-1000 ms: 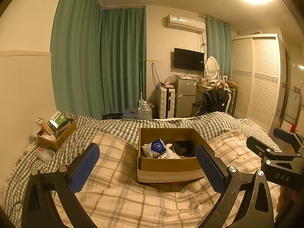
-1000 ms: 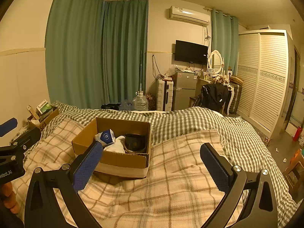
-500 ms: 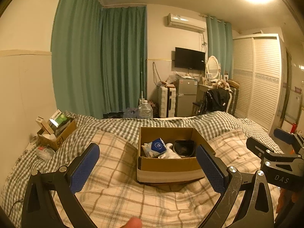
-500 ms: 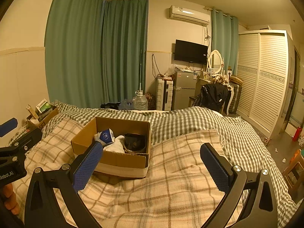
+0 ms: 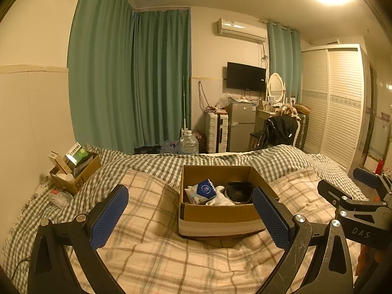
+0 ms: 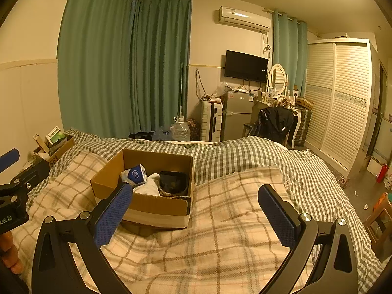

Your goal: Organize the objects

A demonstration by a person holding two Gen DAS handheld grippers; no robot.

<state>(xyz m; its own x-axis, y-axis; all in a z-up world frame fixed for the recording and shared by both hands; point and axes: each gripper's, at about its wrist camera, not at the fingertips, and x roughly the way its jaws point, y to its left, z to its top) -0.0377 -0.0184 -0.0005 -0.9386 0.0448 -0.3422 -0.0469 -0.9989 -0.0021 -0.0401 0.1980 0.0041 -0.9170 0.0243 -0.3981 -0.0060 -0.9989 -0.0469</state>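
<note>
Both grippers spread wide, nothing between the blue pads. Left gripper (image 5: 189, 216) hovers over the plaid blanket (image 5: 147, 245), pointed straight at the cardboard box (image 5: 218, 214), which sits on the bed just ahead. Right gripper (image 6: 194, 212) is off to the box's (image 6: 156, 204) right — its left pad overlaps the box's near corner in view; can't tell if they touch.

Box is open-topped and holds a blue-and-white packet (image 5: 202, 191), a white cloth (image 5: 219, 198) and a dark bowl-shaped item (image 5: 238, 191), side by side.

Second carton (image 5: 78, 174) with booklets stands at the bed's far left edge by the wall, well apart — a clear plastic wrapper (image 5: 58, 197) lies just beside it.
</note>
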